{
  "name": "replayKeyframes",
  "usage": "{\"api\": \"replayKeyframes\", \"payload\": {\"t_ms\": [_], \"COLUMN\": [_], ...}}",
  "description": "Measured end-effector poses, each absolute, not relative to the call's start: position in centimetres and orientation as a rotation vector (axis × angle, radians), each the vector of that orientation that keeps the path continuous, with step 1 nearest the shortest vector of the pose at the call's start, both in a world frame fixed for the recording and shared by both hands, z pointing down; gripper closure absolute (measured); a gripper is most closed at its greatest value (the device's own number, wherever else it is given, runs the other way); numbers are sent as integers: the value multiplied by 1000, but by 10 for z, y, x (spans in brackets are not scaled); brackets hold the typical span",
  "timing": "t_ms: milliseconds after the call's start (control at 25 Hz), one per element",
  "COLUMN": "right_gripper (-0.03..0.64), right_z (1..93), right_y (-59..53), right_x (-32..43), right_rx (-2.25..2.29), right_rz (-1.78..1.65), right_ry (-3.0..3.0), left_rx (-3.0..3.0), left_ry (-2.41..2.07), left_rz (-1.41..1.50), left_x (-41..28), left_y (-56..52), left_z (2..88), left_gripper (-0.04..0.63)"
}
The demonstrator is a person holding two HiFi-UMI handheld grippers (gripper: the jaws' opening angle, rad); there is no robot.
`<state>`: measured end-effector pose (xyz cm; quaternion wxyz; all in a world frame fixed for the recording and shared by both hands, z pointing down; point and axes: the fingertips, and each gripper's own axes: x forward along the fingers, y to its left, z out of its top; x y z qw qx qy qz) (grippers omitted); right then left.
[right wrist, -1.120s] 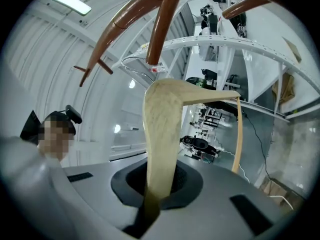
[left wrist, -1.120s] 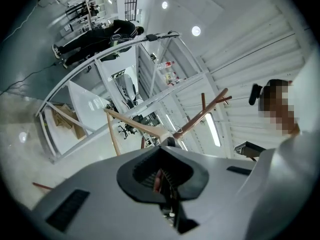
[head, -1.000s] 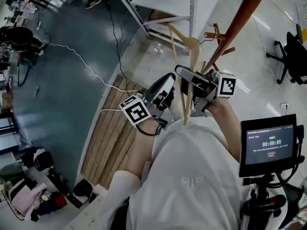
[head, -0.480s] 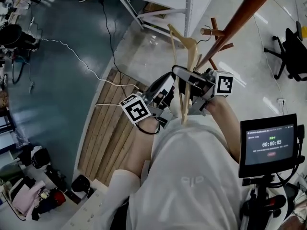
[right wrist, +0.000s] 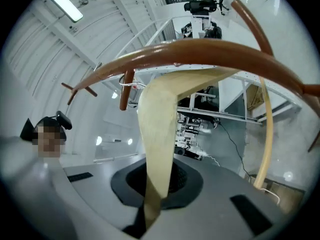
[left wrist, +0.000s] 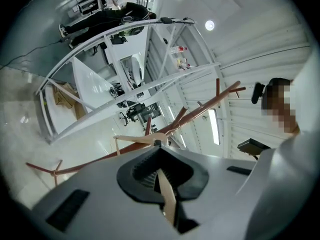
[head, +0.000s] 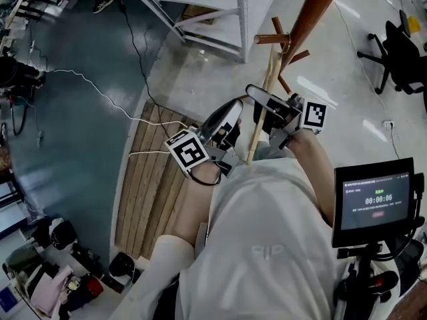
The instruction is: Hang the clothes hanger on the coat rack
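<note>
Closest to me, both tools are clamped on the clothes hanger (right wrist: pixel 159 129). The left gripper (left wrist: pixel 161 176) pinches a thin edge of the wood deep in its jaws, and the right gripper (right wrist: pixel 159 186) grips the broad pale arm. The hanger is off the floor and carried only by the two tools. In the head view it runs up from my chest toward the coat rack (head: pixel 313 12).

Its top end sits just beside the short brown peg (head: pixel 267 39) that sticks out from the rack's pole. I cannot make out the hook clearly, so I cannot say it has caught.

To do this step well, I think I should keep both grips firm, lift the top above the peg and lower the hook over it. I should release only once the peg bears the weight. The neighbouring pegs branch off close by and could snag the hanger's arms.

The screen (head: pixel 373 202) stands on its stand by my right elbow. Planks (head: pixel 150 179) lie on the floor below the left tool, crossed by a white cable (head: pixel 100 92). A white shelf frame (head: pixel 207 5) stands behind the rack, and an office chair (head: pixel 400 52) is well apart to the right.
</note>
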<state>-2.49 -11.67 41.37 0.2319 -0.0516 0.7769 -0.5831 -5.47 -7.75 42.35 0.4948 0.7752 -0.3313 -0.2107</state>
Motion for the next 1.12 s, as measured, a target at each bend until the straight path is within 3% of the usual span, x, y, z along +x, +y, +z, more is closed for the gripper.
{"api": "replayKeyframes", "payload": {"t_ms": [640, 840, 1120], "right_gripper": [604, 551, 549], "right_z": [419, 418, 434], "right_y": [-108, -110, -110], "right_x": [9, 8, 15], "right_rx": [-152, -215, -303], "right_rz": [-1619, -1630, -1638], "right_ry": [2110, 2211, 2435], "left_rx": [1916, 1915, 1915], "left_ry": [-652, -636, -630], "left_rz": [-424, -409, -406], "left_x": [-8, -5, -4], "left_y": [-87, -92, -98], "left_z": [436, 439, 443], "left_gripper": [589, 589, 589]}}
